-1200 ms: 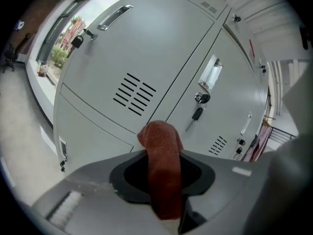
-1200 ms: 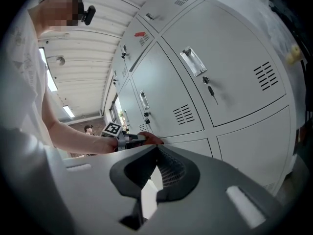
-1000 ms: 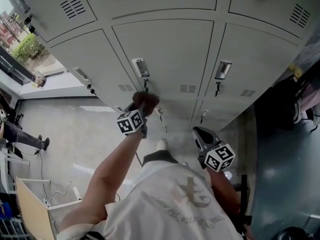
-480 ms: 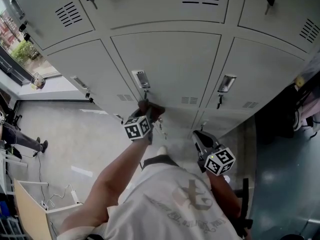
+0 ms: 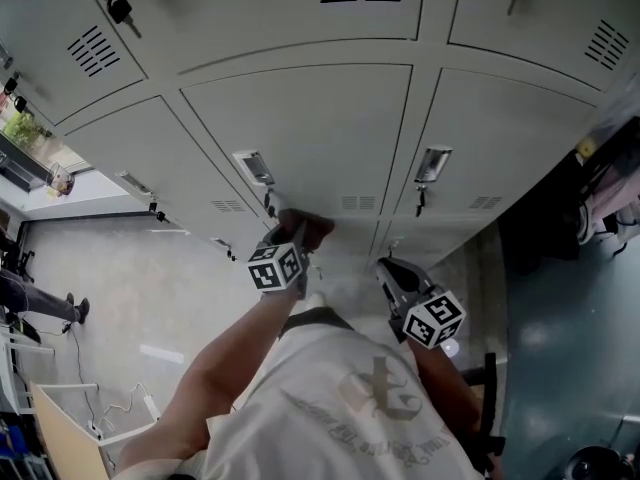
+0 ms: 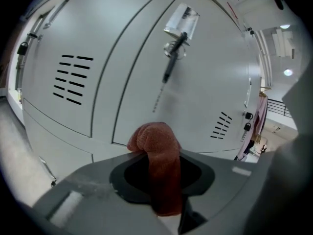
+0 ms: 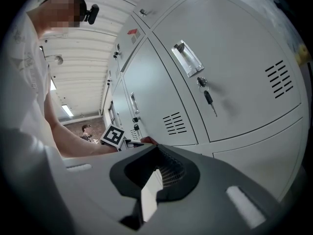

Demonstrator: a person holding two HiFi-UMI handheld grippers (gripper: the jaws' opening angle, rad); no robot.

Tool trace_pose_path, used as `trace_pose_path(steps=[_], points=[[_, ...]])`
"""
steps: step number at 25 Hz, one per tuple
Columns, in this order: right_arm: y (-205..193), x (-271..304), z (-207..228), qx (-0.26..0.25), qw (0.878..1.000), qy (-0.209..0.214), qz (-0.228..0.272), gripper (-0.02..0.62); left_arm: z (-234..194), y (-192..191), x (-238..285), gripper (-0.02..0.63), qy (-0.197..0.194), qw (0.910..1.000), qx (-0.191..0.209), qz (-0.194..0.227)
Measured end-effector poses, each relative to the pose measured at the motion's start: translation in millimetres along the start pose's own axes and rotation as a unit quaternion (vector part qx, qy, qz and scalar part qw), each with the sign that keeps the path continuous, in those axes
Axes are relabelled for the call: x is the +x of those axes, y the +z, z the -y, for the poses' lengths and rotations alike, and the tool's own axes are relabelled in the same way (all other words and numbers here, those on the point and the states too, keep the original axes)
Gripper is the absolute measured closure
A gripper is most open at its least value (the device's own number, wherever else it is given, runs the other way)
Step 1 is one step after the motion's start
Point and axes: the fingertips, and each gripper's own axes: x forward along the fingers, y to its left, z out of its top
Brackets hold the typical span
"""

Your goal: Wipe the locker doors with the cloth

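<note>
Grey lockers [image 5: 250, 18] fill the wall in front of me, and a pale floor [image 5: 110, 258] shows down on my left. My left tongs [image 5: 292, 236] are squeezed tight on the red cloth [image 6: 154, 141]. A fat bunch of it sticks out past the tips, so the soft part meets the metal and not the hard tongs. I hold it up at the low edge of the middle door [image 5: 320, 138], just under the key [image 6: 171, 62] that hangs in the lock below the handle [image 6: 182, 19]. I think the cloth is touching the door, but I cannot be sure.

My right tongs [image 7: 152, 187] are closed with nothing in them. They hang low by my side, near the next door [image 5: 500, 138] but apart from it, so they are out of the way while one hand wipes.

Every locker I can see is shut, so I cannot tell what is inside any of them. I think the wiping is under way, with more doors left to do.
</note>
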Motion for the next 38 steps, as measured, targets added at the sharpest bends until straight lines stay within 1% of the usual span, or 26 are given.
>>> trace_pose_path(steps=[8,11,13,18,27,29,31,32,35,38], points=[[2,0,6,-0.001,1.000,-0.007,0.004,0.588,49,-12,20,0.488,-0.059,0.9979,-0.007,-0.027],[3,-3,9,0.001,1.000,-0.015,0.005,0.588,68,-16,27,0.488,-0.079,0.9962,0.007,-0.036],[3,-5,12,0.002,1.000,-0.021,0.006,0.588,81,-20,32,0.488,-0.095,0.9944,0.017,-0.042],[3,-13,18,0.004,0.999,-0.036,0.008,0.588,111,-28,43,0.488,-0.129,0.9895,0.027,-0.059],[7,-23,27,0.006,0.998,-0.059,0.015,0.588,154,-39,58,0.488,-0.185,0.9792,0.028,-0.078],[8,-25,28,0.004,0.998,-0.063,0.016,0.588,168,-39,58,0.488,-0.212,0.9738,0.026,-0.077],[9,-27,28,0.003,0.998,-0.065,0.017,0.588,183,-35,55,0.488,-0.240,0.9675,0.034,-0.071],[10,-27,28,0.003,0.998,-0.065,0.018,0.588,189,-31,54,0.488,-0.247,0.9659,0.041,-0.066],[12,-28,26,0.002,0.998,-0.065,0.021,0.588,196,-19,50,0.488,-0.245,0.9672,0.047,-0.048],[12,-30,27,0.002,0.997,-0.068,0.022,0.588,196,-10,46,0.489,-0.243,0.9692,0.023,-0.031]])
